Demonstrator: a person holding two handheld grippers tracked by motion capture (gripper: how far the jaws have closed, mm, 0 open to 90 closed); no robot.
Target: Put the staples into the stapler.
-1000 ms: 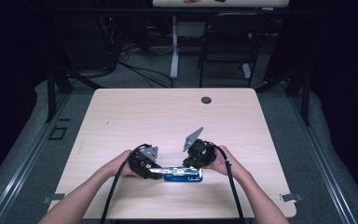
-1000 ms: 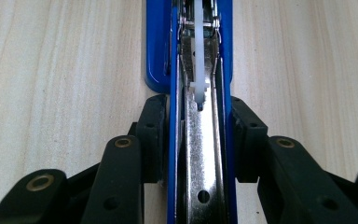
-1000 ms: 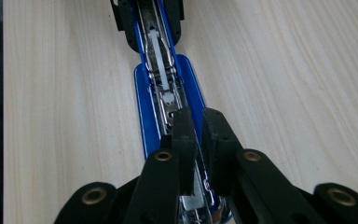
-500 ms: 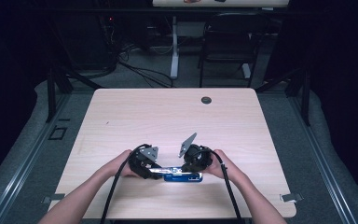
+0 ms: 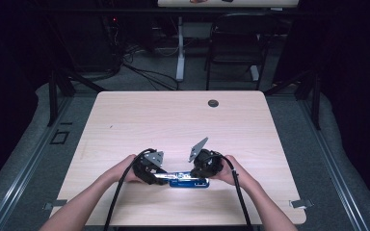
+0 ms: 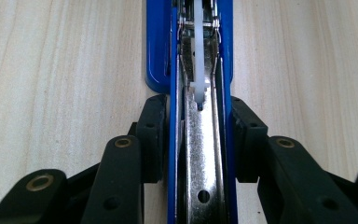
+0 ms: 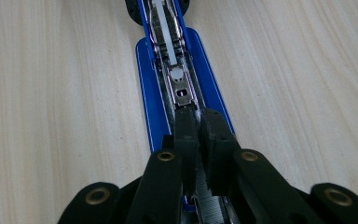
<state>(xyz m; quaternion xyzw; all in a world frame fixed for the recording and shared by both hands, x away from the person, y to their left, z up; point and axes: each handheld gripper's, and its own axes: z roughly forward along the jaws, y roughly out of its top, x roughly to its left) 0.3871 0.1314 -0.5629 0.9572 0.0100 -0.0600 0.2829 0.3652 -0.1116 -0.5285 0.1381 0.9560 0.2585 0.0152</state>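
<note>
The wooden surface (image 5: 183, 120) carries little besides a small dark round fitting (image 5: 213, 103) near its far edge and, close to the near edge, a blue stapler (image 5: 185, 180) lying flat between the person's two hands. The stapler is opened out, so its metal staple channel (image 6: 200, 154) faces up along the blue body.

The left tool (image 5: 150, 169) meets the stapler from one end. In the left gripper view its jaws stand on either side of the blue body and press against both flanks, clamped on the stapler to steady it. The right tool (image 5: 203, 167) comes in from the other end. In the right gripper view its jaws are drawn nearly together over the middle of the channel, pinched on something narrow there; what exactly sits between the tips I cannot tell, though a strip of staples (image 7: 209, 205) shows just beneath them.

Smaller still, a white plastic pusher (image 7: 165, 32) lies in the channel further along, near the left tool's end.

As a judgement, the work looks like loading staples: the stapler is already open and held, and the strip seems to be at or in the channel. Seating it fully, letting go and closing the stapler remain.
</note>
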